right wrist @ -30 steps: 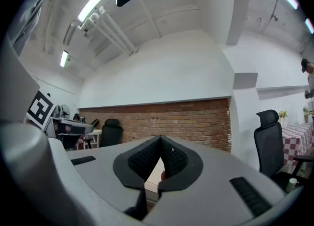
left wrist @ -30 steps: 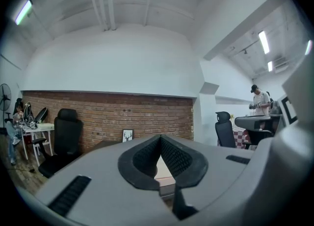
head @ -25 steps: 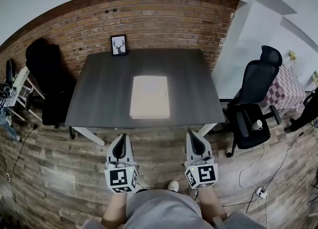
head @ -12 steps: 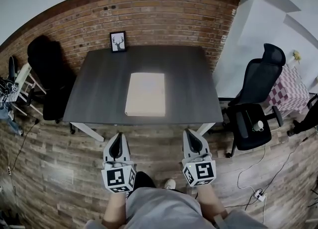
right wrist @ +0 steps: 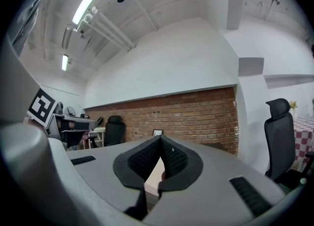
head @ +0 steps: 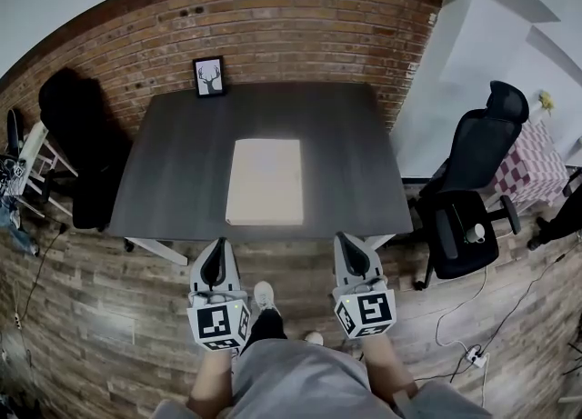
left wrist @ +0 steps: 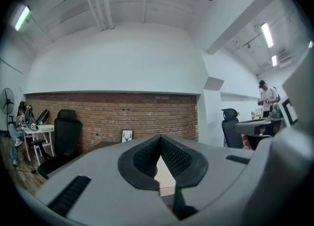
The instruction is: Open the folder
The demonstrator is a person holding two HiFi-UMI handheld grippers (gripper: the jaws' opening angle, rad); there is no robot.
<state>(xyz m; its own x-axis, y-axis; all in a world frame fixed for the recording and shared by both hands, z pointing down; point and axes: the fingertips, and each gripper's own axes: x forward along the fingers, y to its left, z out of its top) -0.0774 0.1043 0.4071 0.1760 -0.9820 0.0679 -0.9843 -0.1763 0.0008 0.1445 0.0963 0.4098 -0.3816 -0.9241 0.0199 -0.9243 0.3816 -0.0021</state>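
The left gripper (head: 217,246) and right gripper (head: 348,239), jaws pressed together on nothing, hang over the wood floor (head: 109,317) just before the table's (head: 350,154) near edge, and the closed tan folder (head: 265,181) lies mid-table with bare room around, a deer picture (head: 209,76) at the far edge.

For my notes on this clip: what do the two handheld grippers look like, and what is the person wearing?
The left gripper and right gripper match: light grey wedge-shaped shells tapering to black textured pads. Each carries a white cube with black square markers at its rear. No cables show. The person wears grey clothing and a white shoe.
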